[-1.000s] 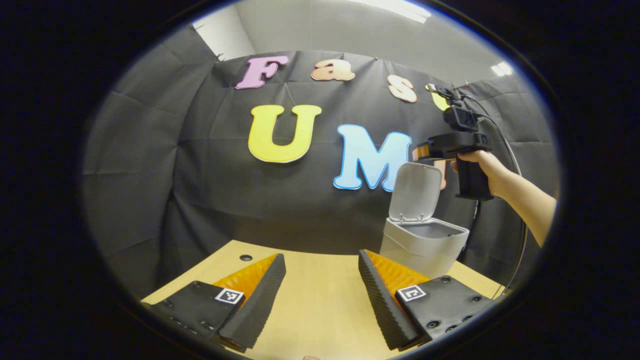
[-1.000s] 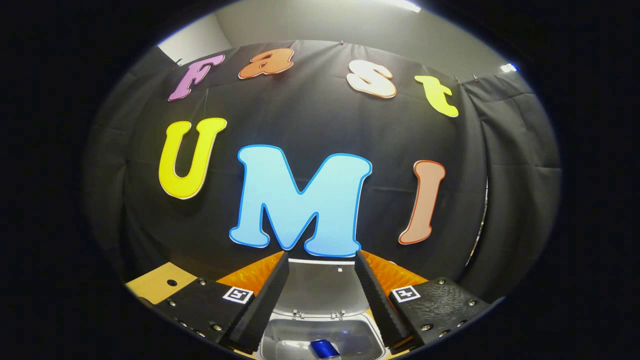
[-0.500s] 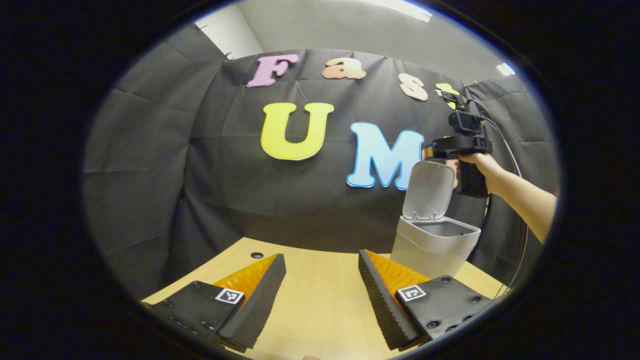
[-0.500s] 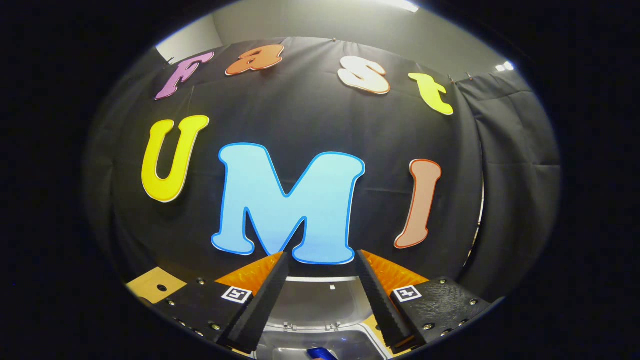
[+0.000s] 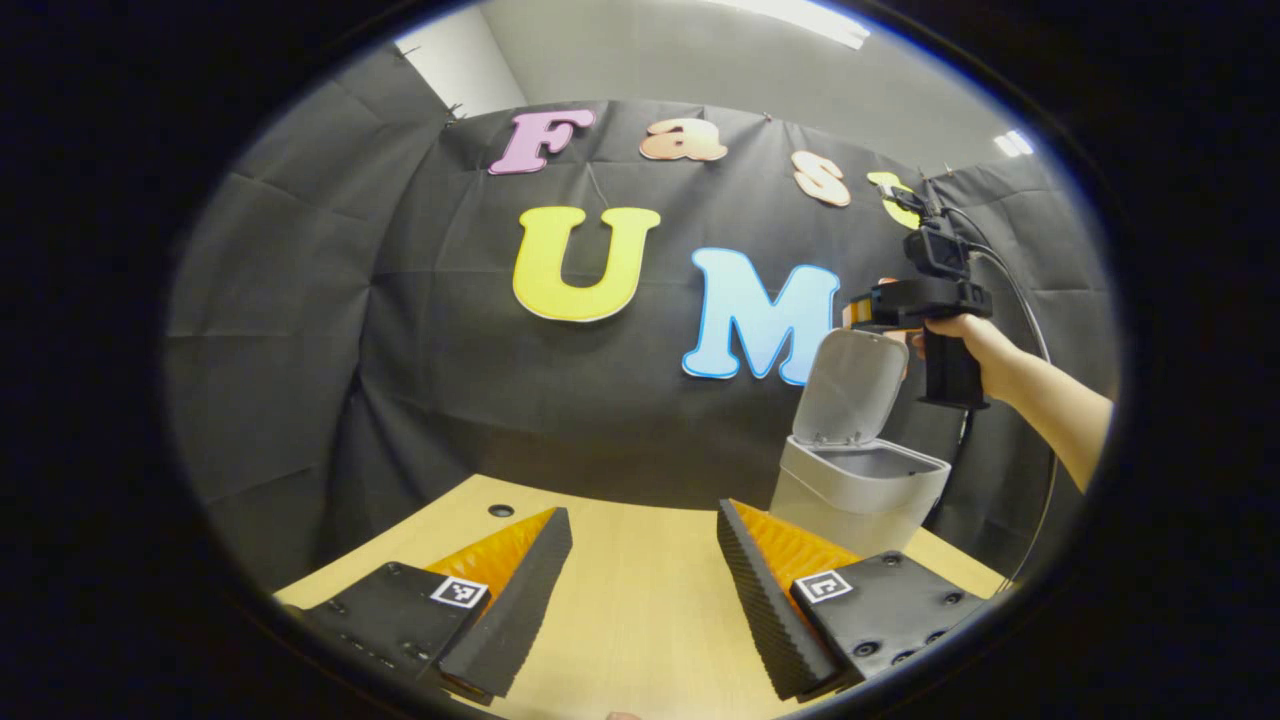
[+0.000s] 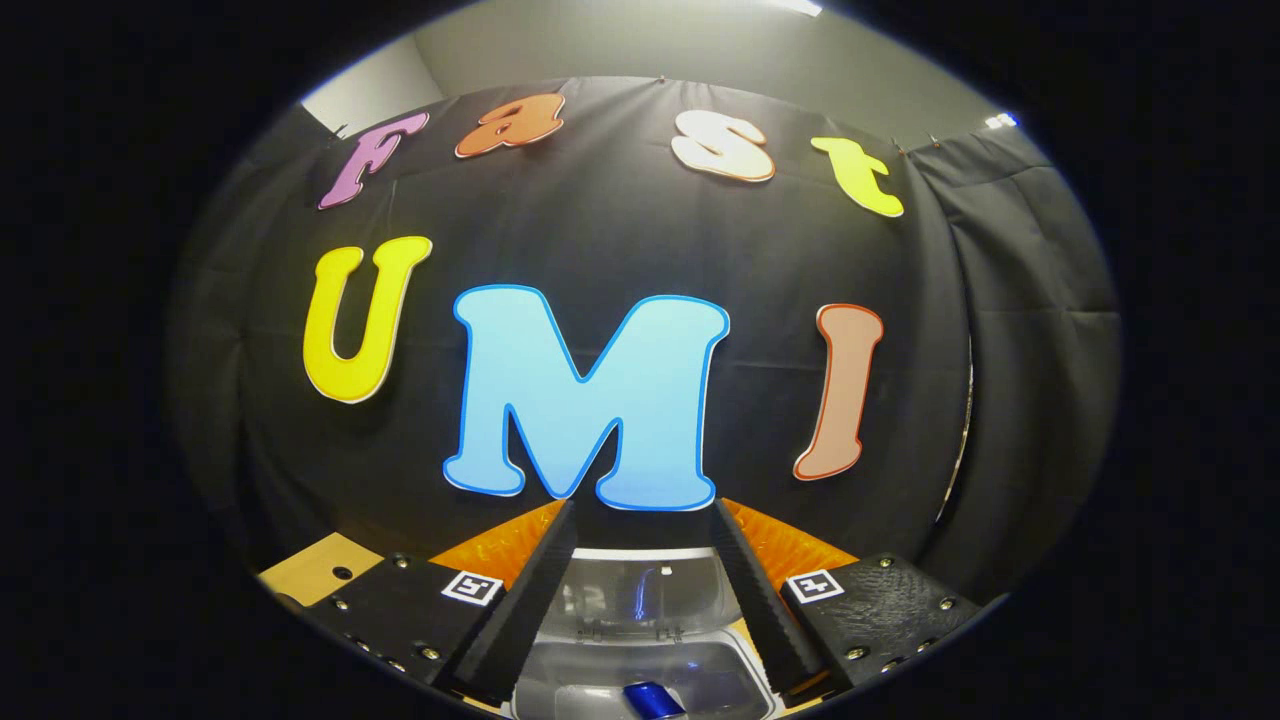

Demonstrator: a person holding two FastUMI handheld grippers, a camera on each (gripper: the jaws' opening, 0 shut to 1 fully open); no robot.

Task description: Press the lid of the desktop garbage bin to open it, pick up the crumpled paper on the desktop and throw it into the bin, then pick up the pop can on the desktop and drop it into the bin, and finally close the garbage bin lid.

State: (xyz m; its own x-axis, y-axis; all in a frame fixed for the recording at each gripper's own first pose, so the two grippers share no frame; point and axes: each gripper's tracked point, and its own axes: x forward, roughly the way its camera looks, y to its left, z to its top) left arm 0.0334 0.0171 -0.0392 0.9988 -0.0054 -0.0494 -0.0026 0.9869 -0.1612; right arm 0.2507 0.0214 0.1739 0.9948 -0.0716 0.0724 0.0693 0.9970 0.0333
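the bin [image 5: 858,492] stands on the desk [image 5: 640,610] at about 3 o'clock in the left gripper view, a pale grey plastic tub with rounded corners, its lid [image 5: 850,385] flipped up on the rear hinge and leaning back a little. in the right gripper view, looking down into the bin [image 6: 560,690], a blue can [image 6: 652,698] lies inside at 6 o'clock, its side shiny, and the smooth inner face of the lid [image 6: 645,595] catches a glint.

the right gripper [image 6: 640,600] hangs over the open bin with its jaws spread wide and nothing between them; the ridged fingers [image 6: 520,620] frame the lid without touching it. in the left gripper view the right gripper [image 5: 862,312] sits just above the lid's top edge, with a hand [image 5: 968,345] around its grip.

the left gripper [image 5: 640,590] is released too, jaws wide apart over bare, pale wooden desk, holding nothing.
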